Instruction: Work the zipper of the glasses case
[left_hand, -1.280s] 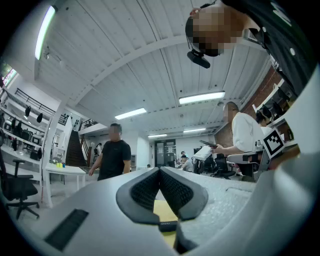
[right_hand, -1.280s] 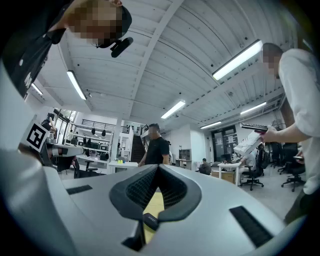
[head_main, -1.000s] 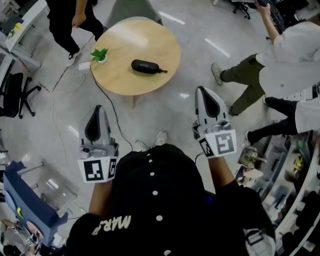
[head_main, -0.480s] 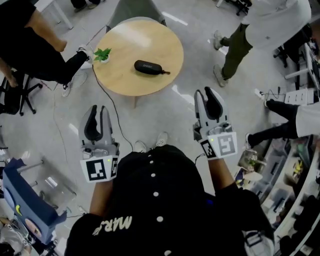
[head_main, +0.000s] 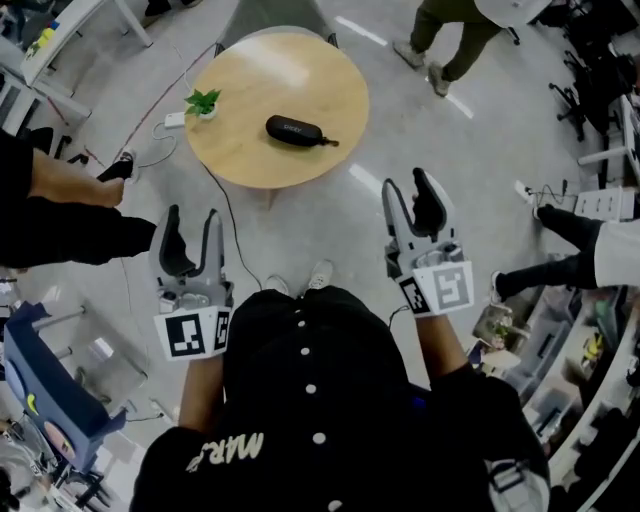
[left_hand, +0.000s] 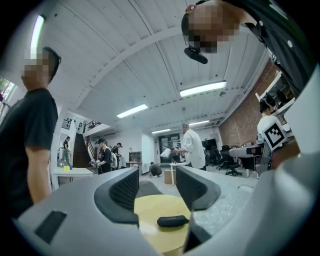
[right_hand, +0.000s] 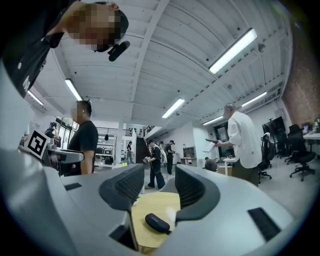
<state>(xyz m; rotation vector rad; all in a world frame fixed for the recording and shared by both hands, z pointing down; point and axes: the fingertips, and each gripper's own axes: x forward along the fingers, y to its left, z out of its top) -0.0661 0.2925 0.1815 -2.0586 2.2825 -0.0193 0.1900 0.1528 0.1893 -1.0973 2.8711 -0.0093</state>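
A black glasses case (head_main: 293, 131) lies zipped shut on a round wooden table (head_main: 240, 150), its pull tab pointing right. Both grippers are held level over the floor, well short of the table. My left gripper (head_main: 188, 225) and my right gripper (head_main: 410, 190) have just been opening, and both stand open with nothing between the jaws. The left gripper view looks past the left gripper (left_hand: 157, 187) to the case (left_hand: 172, 220) on the table beyond it. In the right gripper view the case (right_hand: 157, 223) shows far off between the jaws of the right gripper (right_hand: 152, 187).
A small potted plant (head_main: 203, 103) and a white plug block (head_main: 174, 120) with a cable sit at the table's left edge. A grey chair (head_main: 275, 15) stands behind the table. A person's legs (head_main: 60, 215) are close on the left, and another person walks at the top right (head_main: 450, 40).
Both grippers went from shut to open. The bystander at the right walked off toward the top, and the one at the left came nearer my left gripper.
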